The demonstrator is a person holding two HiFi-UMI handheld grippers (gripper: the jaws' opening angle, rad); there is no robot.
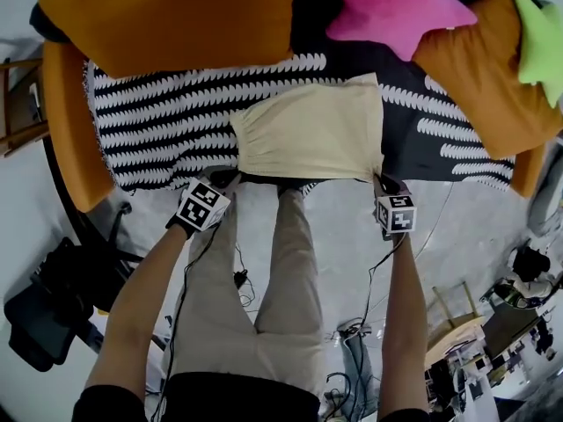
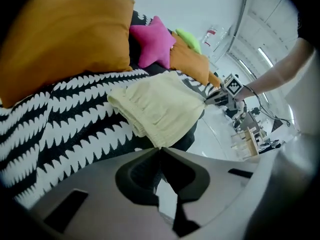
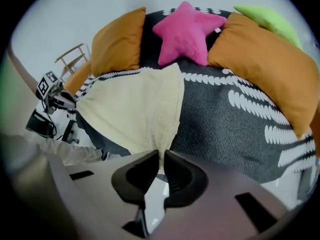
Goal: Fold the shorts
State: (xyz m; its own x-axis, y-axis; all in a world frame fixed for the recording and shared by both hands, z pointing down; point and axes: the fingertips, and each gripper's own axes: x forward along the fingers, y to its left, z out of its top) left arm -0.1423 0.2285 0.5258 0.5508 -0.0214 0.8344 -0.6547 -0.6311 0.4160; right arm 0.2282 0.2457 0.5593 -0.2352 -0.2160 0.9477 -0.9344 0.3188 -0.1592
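Note:
Pale yellow shorts (image 1: 308,130) lie flat on the black-and-white patterned sofa cover (image 1: 149,121), near its front edge. My left gripper (image 1: 230,178) is at the shorts' near left corner, at the gathered waistband end. In the left gripper view the jaws (image 2: 160,150) are closed together with the cloth's edge (image 2: 160,109) pinched between them. My right gripper (image 1: 379,181) is at the near right corner. Its jaws (image 3: 162,156) are shut on the fabric's tip (image 3: 135,109). Each gripper appears in the other's view: right gripper (image 2: 220,97), left gripper (image 3: 56,97).
Orange cushions (image 1: 167,16) (image 1: 484,69), a pink star pillow (image 1: 396,7) and a green star pillow (image 1: 541,38) line the sofa back. The person's legs (image 1: 281,271) stand against the sofa front. Cables, a black bag (image 1: 53,297) and a wooden stool (image 1: 453,323) are on the floor.

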